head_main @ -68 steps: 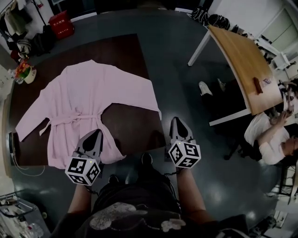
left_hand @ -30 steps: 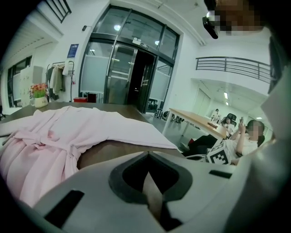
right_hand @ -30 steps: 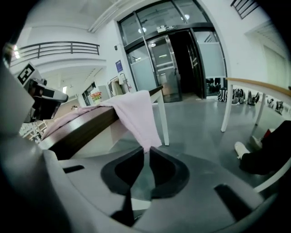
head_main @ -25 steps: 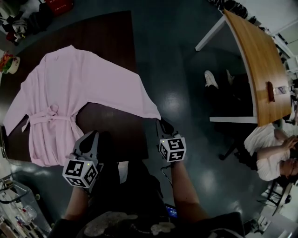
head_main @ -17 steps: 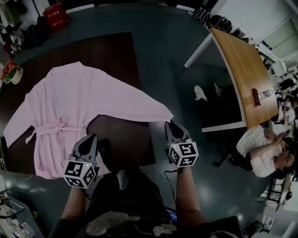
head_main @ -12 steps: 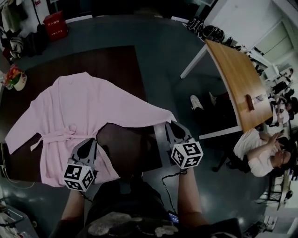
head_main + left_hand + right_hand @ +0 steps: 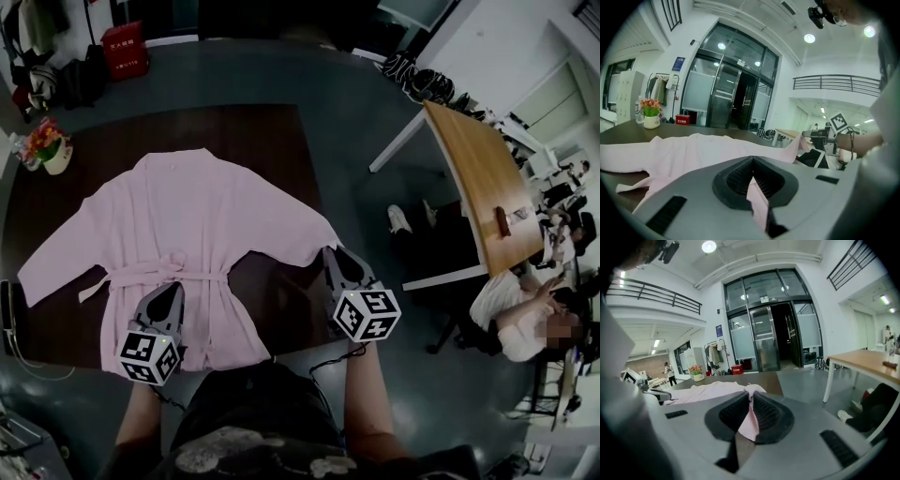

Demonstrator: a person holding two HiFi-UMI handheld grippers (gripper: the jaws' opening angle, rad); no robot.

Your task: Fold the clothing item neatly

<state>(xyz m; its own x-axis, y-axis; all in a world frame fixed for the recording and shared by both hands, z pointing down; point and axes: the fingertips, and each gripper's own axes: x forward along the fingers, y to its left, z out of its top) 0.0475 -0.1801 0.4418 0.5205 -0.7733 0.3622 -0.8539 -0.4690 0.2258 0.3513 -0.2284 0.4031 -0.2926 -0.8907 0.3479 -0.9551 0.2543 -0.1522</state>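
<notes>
Pink robe spread on the table, both grippers clamped on its near edges.

The robe [image 7: 187, 225] lies flat on the dark table [image 7: 272, 131], collar far, hem toward the person, sleeves out to either side. The left gripper [image 7: 167, 298] sits at the hem, jaws pinched tight on a fold of pink cloth. The right gripper [image 7: 336, 262] is clenched on the right cuff at the table's right edge. The robe's body lies to its left, so folding that sleeve in likely means carrying it leftward.
</notes>
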